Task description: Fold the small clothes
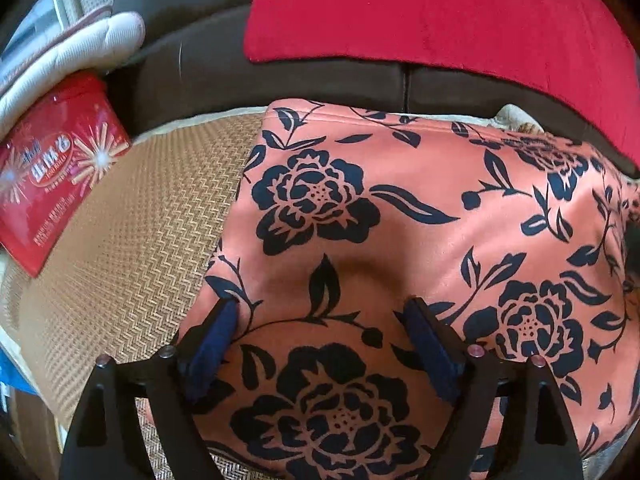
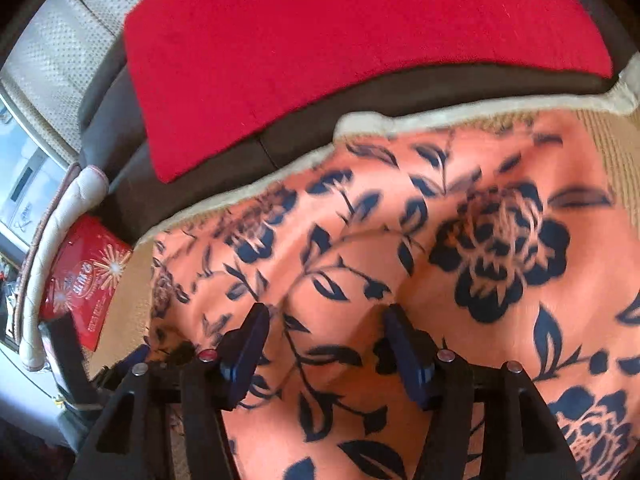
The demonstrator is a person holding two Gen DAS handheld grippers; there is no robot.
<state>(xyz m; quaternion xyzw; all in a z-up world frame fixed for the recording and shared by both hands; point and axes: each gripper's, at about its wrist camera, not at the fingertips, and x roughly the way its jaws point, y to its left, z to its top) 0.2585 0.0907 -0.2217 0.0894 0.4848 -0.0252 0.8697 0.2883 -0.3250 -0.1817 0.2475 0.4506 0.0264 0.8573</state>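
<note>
A salmon-orange garment with a navy flower print (image 1: 400, 220) lies spread on a woven tan mat (image 1: 140, 220). My left gripper (image 1: 322, 306) is open, its blue-padded fingers pressing down on the cloth near its left edge. The same garment fills the right wrist view (image 2: 400, 240), slightly blurred. My right gripper (image 2: 326, 310) is open too, its fingers resting on the cloth with a raised fold between them. Neither gripper pinches any fabric.
A red tin box (image 1: 52, 168) sits at the mat's left edge, also in the right wrist view (image 2: 80, 280). A red cushion (image 1: 420, 12) lies on the dark brown sofa (image 1: 200, 60) behind. A white padded item (image 1: 72, 52) rests beside the tin.
</note>
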